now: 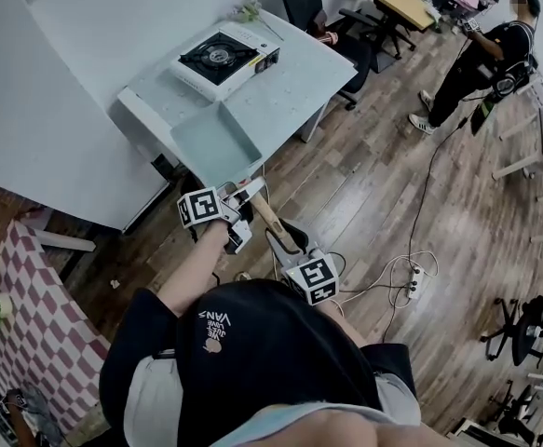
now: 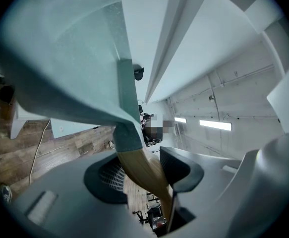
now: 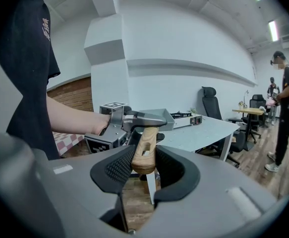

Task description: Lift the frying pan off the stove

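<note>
Both claws clamp the wooden handle (image 1: 269,217): the left gripper (image 2: 143,175) close to the pan body, the right gripper (image 3: 144,165) on the handle's end. A white table (image 1: 290,91) carries the portable stove (image 1: 223,59) at its far left. Wood-plank floor (image 1: 392,203) spreads right, where a person (image 1: 481,59) stands far off. The frying pan (image 1: 217,142), square and pale teal, hangs by the table's near edge, off the stove.

Pale green square frying pan (image 1: 213,140), wooden-handled, is aloft, well apart from the stove (image 1: 223,59).
</note>
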### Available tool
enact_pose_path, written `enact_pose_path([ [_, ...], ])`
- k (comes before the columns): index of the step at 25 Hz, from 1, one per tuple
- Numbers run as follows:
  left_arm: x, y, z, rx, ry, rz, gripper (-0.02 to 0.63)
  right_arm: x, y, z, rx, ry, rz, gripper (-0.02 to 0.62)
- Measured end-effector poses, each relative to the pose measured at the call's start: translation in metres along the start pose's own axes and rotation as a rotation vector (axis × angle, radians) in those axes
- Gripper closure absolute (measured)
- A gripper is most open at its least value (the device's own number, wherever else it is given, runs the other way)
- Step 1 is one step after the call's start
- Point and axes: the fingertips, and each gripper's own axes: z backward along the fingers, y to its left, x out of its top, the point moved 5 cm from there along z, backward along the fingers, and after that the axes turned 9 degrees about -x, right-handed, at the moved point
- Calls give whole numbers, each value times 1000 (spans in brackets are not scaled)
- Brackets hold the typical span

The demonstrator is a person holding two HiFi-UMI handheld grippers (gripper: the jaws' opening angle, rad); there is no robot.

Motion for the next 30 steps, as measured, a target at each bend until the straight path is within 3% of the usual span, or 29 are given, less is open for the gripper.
enact_pose_path([
  [13,-5,7,19,16,20,-8,419,-13,20,-1,-8,2,-12,460],
  [30,-13,5,-2,41,-15,2,419,-11,-9,7,34,23,-1,460],
])
